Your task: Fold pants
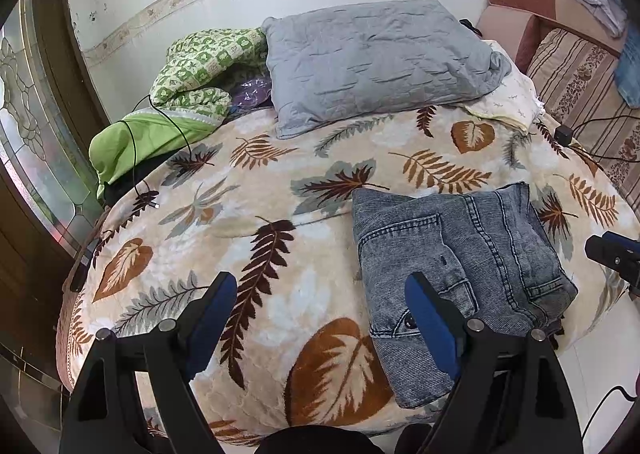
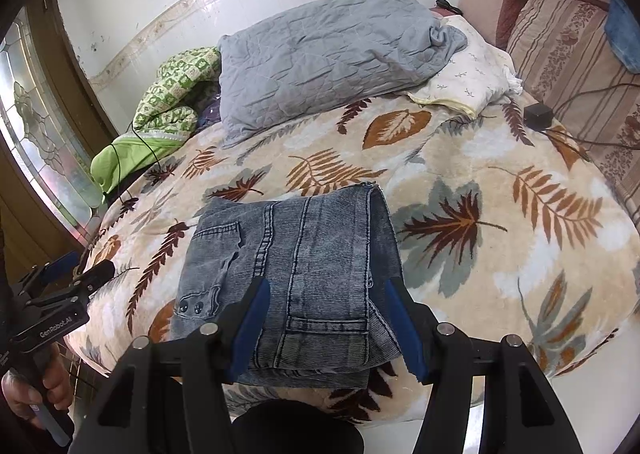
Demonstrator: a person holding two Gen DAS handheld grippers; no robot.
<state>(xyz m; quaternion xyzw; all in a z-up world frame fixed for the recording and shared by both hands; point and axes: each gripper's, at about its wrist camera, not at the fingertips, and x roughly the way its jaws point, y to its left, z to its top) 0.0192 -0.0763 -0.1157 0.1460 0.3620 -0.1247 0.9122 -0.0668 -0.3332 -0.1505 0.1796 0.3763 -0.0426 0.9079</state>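
Grey-blue denim pants [image 1: 460,266] lie folded into a compact rectangle on the leaf-patterned blanket [image 1: 248,221], near the bed's front edge. They also show in the right wrist view [image 2: 304,266]. My left gripper [image 1: 320,294] is open and empty, above the blanket just left of the pants. My right gripper [image 2: 324,294] is open, its blue pads on either side of the pants' near end, above them and not gripping. It shows at the right edge of the left wrist view [image 1: 612,254]. The left gripper shows in the right wrist view [image 2: 80,272].
A grey quilted pillow [image 1: 380,61] and a green patterned quilt [image 1: 200,69] lie at the bed's back. A black charger [image 2: 538,115] with cables sits at the right, by a striped sofa [image 2: 568,65]. A door with patterned glass [image 1: 36,125] stands left.
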